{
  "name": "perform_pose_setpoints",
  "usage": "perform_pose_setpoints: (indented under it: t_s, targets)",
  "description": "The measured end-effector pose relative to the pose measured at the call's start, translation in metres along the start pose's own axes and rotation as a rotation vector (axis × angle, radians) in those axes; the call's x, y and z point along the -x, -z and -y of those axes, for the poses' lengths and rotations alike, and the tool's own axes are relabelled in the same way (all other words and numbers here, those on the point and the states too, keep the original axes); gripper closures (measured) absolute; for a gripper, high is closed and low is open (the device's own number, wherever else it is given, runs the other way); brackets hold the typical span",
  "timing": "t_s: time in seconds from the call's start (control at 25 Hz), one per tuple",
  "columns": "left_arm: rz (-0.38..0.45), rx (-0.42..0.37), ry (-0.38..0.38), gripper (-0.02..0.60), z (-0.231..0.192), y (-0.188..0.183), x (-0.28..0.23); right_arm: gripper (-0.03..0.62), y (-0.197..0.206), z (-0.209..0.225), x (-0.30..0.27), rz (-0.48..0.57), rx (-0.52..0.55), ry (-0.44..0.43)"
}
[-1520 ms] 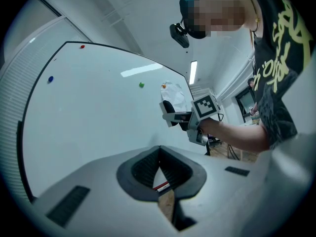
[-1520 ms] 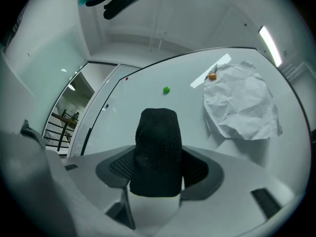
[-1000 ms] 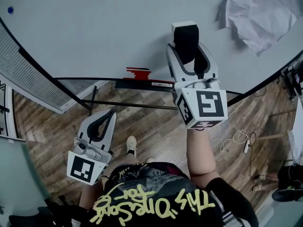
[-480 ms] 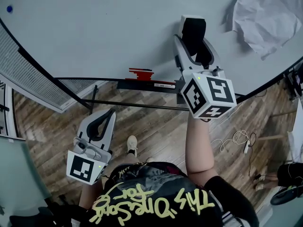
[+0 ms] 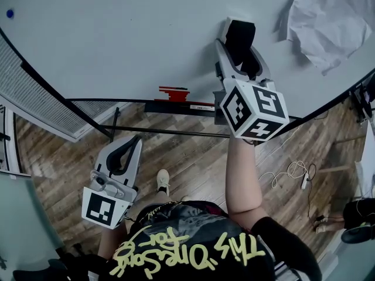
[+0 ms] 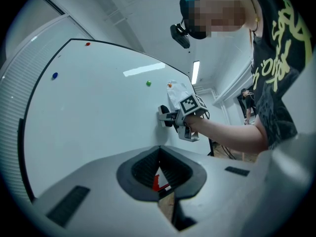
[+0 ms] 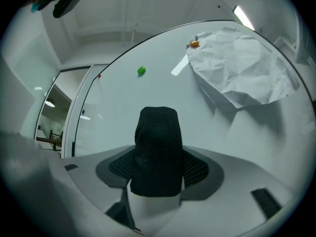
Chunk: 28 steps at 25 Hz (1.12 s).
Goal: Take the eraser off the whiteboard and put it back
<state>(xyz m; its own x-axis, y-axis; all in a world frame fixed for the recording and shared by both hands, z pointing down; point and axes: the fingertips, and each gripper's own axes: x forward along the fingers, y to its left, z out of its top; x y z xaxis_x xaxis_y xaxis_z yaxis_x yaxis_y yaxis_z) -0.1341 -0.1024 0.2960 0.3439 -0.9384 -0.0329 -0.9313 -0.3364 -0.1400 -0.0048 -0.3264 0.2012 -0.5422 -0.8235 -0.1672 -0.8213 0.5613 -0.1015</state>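
The eraser [image 5: 239,37], black felt with a white back, is pressed against the whiteboard [image 5: 117,40]. My right gripper [image 5: 240,47] is shut on it, one jaw on each side. In the right gripper view the eraser [image 7: 157,152] stands up dark between the jaws, filling the gap. From the left gripper view, the eraser [image 6: 163,116] touches the board at arm's length. My left gripper [image 5: 135,142] hangs low over the wooden floor, below the board, shut with nothing in it.
A crumpled sheet of paper [image 5: 328,22] is stuck to the board right of the eraser. A red object [image 5: 173,91] lies on the board's tray [image 5: 176,105]. Small magnets dot the board: blue [image 5: 10,13], green [image 7: 141,70], orange [image 7: 194,44]. Cables [image 5: 290,171] lie on the floor.
My right gripper has carried the eraser up and to the right along the board, mostly in the first half second. The left gripper has stayed put.
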Motion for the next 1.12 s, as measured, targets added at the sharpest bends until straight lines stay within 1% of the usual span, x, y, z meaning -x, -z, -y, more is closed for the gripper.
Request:
perform_pose_setpoints:
  t_s: [0.4, 0.52, 0.68, 0.88, 0.96, 1.12]
  targets:
    - [0.011, 0.0, 0.001, 0.574, -0.002, 0.0, 0.002, 0.333, 0.004, 0.005, -0.004, -0.004, 0.0, 0.066]
    - [0.025, -0.027, 0.014, 0.574, -0.004, -0.002, 0.004, 0.333, 0.003, 0.003, -0.005, -0.002, 0.002, 0.105]
    - [0.008, 0.005, -0.001, 0.574, -0.005, 0.0, 0.005, 0.333, 0.003, 0.005, -0.007, 0.006, -0.013, 0.162]
    - [0.011, 0.001, -0.006, 0.574, -0.007, 0.001, 0.011, 0.333, 0.004, 0.005, -0.007, 0.023, 0.001, 0.206]
    - [0.018, -0.013, -0.004, 0.574, -0.009, 0.0, 0.013, 0.333, 0.003, 0.004, -0.008, 0.032, 0.001, 0.22]
    - [0.009, 0.01, -0.017, 0.574, -0.014, 0.0, 0.016, 0.322, 0.003, 0.002, -0.009, 0.039, -0.008, 0.227]
